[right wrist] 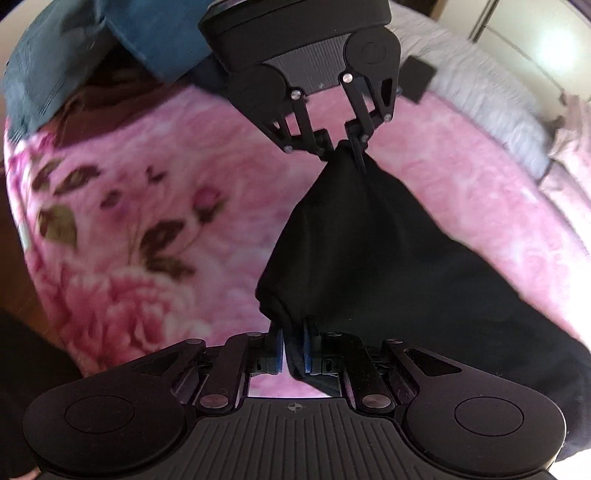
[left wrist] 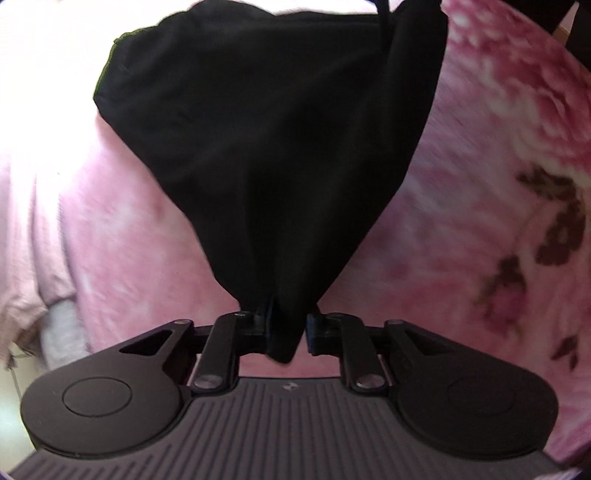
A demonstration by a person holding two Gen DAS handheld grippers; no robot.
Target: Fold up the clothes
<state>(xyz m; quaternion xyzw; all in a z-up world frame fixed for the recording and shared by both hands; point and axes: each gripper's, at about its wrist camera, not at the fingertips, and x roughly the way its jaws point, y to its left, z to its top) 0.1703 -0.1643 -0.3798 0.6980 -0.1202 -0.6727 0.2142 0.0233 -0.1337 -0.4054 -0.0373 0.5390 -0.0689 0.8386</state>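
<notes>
Left gripper (left wrist: 288, 328) and right gripper (right wrist: 293, 350) each clench the black garment (left wrist: 266, 147), bunched between their jaws, above the pink blanket (left wrist: 480, 184).

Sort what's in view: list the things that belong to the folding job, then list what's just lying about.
Belongs to the job:
- black garment, pinched at two spots
- left gripper, shut on it
- right gripper, shut on it

Just lying about:
- pink floral blanket underneath
- blue cloth at the far edge
- grey cloth
- pale pink cloth

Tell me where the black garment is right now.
The black garment hangs over the pink floral blanket, pinched between the right gripper and the left gripper opposite it.
</notes>
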